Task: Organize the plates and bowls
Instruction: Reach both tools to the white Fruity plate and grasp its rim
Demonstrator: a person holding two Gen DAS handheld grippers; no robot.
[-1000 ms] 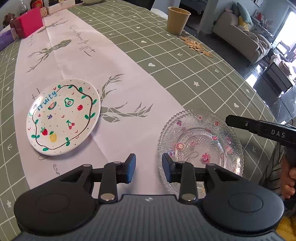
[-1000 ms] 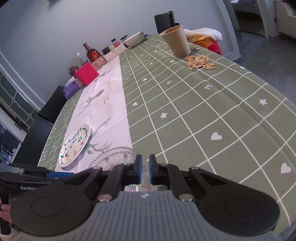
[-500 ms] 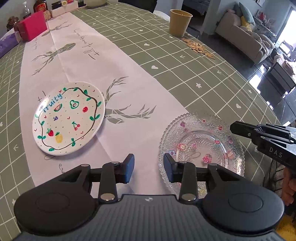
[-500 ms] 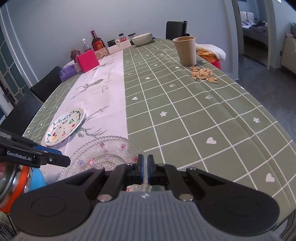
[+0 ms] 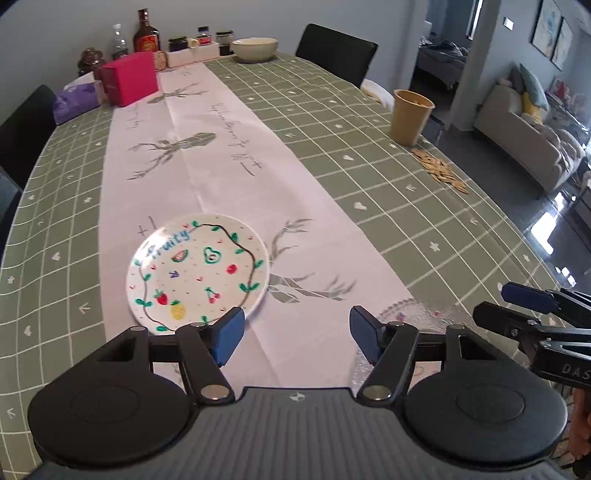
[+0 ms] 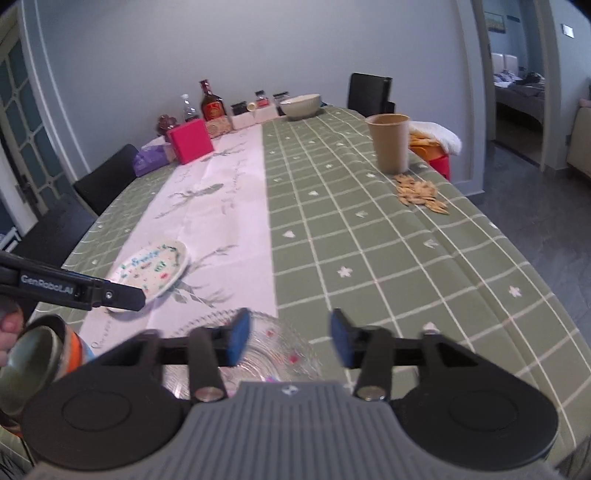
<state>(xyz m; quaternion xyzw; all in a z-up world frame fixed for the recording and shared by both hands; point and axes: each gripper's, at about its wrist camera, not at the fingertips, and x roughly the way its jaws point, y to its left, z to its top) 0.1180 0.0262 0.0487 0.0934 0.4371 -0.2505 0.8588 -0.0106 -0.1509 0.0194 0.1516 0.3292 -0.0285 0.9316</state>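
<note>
At the bottom of the left wrist view the left gripper [image 5: 295, 334] is seen with its blue pads spread wide, the jaws having just been opening, and only tablecloth is framed between them; the glass plate [image 5: 424, 317] lies just beyond and beside the right-hand pad, low in the frame right of centre, partly hidden behind the gripper's linkage and touched by nothing. At the lower right edge of that view the right gripper [image 5: 532, 306] is seen from the side. In the right wrist view the right gripper [image 6: 290, 338] is shown at the bottom centre, somewhat blurred, its jaws likewise just opened and standing apart; the glass plate [image 6: 280, 343] is seen through the gap and under the left-hand pad, flat on the table [image 6: 369, 240], no longer pinched. At the left edge of that view the left gripper [image 6: 122, 295] reaches in, and a hand [image 6: 9, 332] is partly seen beside a metal cup [image 6: 33, 362] at the lower left. Further back, at centre left of the left wrist view, the painted plate [image 5: 197, 271] marked "Fruity" rests on the white runner [image 5: 229, 158]. Beyond it, at the right, a tan cup [image 5: 410, 116] stands upright next to scattered seeds [image 5: 439, 171]; at the far end a pink box [image 5: 130, 82], bottles [image 5: 146, 35] and a pale bowl [image 5: 255, 48] are gathered near the wall.
</note>
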